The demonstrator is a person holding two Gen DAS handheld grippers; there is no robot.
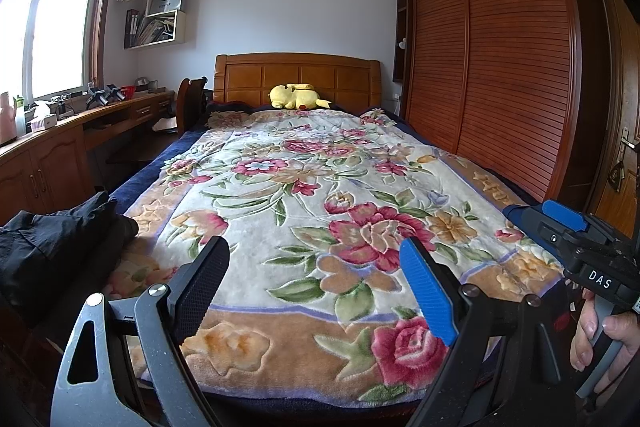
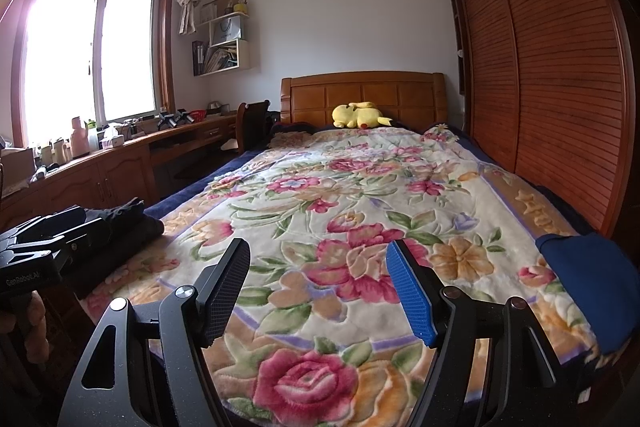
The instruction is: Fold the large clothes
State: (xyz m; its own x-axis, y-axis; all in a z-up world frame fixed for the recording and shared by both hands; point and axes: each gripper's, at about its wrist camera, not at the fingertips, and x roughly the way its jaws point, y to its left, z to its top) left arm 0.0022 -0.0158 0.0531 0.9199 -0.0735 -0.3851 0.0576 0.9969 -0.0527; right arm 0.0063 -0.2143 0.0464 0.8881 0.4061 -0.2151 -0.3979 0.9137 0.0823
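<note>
We hover both grippers at the bed's foot edge, left gripper and right gripper gaping empty, the black clothes heaped at the near-left corner, closest to our left

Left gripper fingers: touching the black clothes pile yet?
Apart. The left wrist view shows the left gripper open over floral blanket, the black clothes pile off to its left.

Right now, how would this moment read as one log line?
left gripper: open, empty | right gripper: open, empty | black clothes: near-left bed corner | blue garment: right edge | folding: not begun
</note>
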